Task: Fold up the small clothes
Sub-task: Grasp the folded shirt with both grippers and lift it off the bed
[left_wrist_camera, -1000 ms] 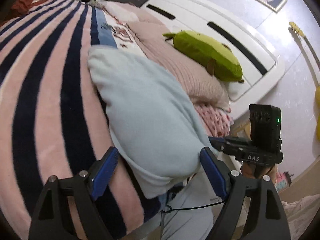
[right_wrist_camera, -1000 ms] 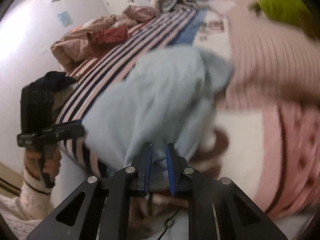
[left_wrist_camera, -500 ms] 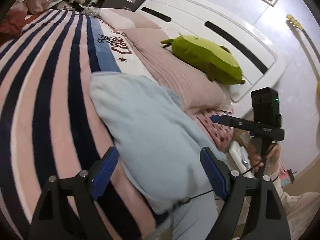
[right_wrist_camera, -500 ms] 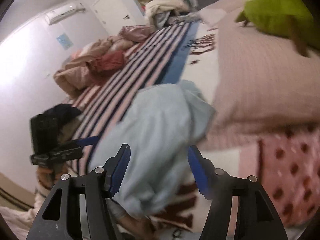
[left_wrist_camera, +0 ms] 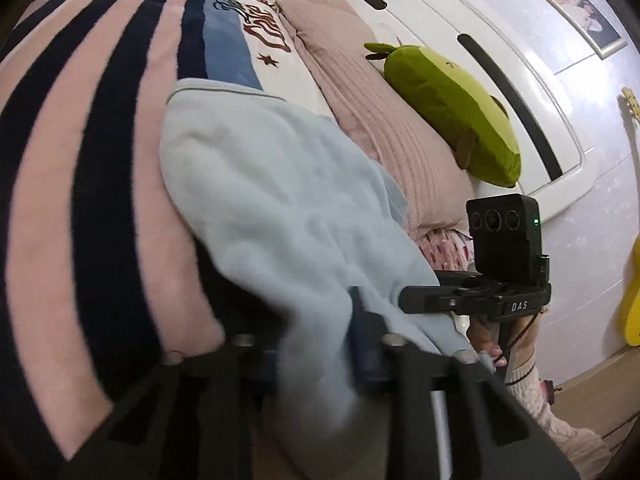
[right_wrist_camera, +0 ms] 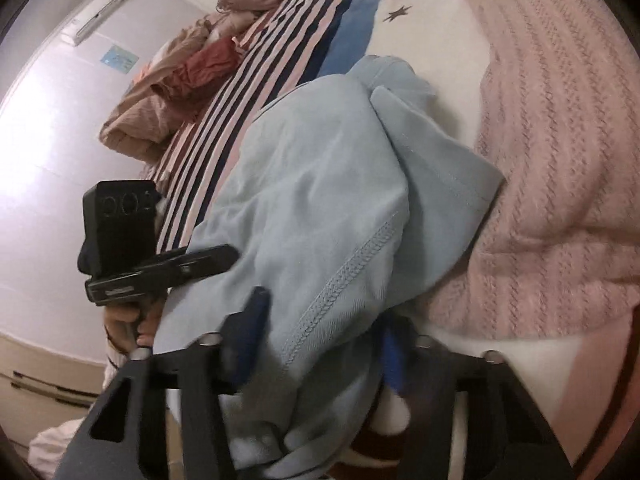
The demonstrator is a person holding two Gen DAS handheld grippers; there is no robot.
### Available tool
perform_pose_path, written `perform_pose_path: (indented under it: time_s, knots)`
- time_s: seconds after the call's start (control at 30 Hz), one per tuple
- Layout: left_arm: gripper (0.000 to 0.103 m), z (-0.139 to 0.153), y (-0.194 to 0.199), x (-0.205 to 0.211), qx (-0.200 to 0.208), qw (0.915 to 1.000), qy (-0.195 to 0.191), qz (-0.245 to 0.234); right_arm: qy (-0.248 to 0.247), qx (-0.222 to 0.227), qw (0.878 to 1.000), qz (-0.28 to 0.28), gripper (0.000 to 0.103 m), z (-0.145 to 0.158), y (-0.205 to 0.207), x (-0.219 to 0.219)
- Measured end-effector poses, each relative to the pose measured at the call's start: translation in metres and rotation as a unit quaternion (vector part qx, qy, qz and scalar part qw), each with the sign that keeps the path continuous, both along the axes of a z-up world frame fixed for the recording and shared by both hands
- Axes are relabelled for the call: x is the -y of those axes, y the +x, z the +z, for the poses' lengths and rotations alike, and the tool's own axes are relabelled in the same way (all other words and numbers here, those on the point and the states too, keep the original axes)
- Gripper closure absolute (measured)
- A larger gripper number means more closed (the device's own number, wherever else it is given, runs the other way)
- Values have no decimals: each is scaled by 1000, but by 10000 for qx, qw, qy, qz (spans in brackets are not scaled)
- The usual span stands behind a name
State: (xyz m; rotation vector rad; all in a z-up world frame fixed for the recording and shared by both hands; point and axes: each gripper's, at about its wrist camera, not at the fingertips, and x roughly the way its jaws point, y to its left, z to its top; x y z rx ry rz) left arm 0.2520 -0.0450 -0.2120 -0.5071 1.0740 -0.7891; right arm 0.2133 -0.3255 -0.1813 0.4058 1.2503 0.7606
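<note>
A light blue garment (left_wrist_camera: 260,200) lies on the striped pink and navy blanket (left_wrist_camera: 80,128), its near end hanging over the bed edge. In the left wrist view my left gripper (left_wrist_camera: 316,356) has its blue pads closed in on a bunch of the garment's near hem. In the right wrist view the garment (right_wrist_camera: 320,184) is folded over, a stitched hem facing me. My right gripper (right_wrist_camera: 324,344) has its jaws apart around the hem, the cloth lying between them. Each gripper shows in the other's view, the right one (left_wrist_camera: 472,300) and the left one (right_wrist_camera: 160,268).
A pink knitted pillow (left_wrist_camera: 384,120) and a green plush toy (left_wrist_camera: 452,108) lie by the white headboard (left_wrist_camera: 500,60). A heap of pink and red clothes (right_wrist_camera: 180,80) lies at the far end of the bed. A yellow guitar (left_wrist_camera: 634,300) leans on the wall.
My right gripper let go of the garment and opened, then came back around the hem. My left gripper moved forward and closed on the near hem.
</note>
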Motion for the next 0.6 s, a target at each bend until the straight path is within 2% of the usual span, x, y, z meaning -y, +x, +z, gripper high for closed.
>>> perform_pose_path:
  time_s: [0.03, 0.1, 0.23, 0.37, 0.53, 0.6]
  knots:
    - [90, 2, 1, 1, 53, 10000, 40, 26, 21, 35, 10000, 2, 80, 0, 0, -1]
    - [91, 13, -4, -2, 219, 9997, 12, 77, 112, 132, 9998, -16, 86, 4, 2, -2]
    - [92, 47, -17, -8, 686, 9975, 104, 145, 237, 557, 9982, 32, 88, 33, -9, -6]
    - [92, 95, -35, -24, 1256, 9914, 257, 277, 337, 1007, 9942, 162, 89, 72, -21, -25]
    - [92, 161, -62, -56, 1923, 9782, 603, 510, 615, 1624, 9841, 365, 89, 128, -30, -65]
    - [92, 190, -77, -78, 2188, 9698, 812, 707, 707, 1868, 9788, 464, 89, 148, -34, -84]
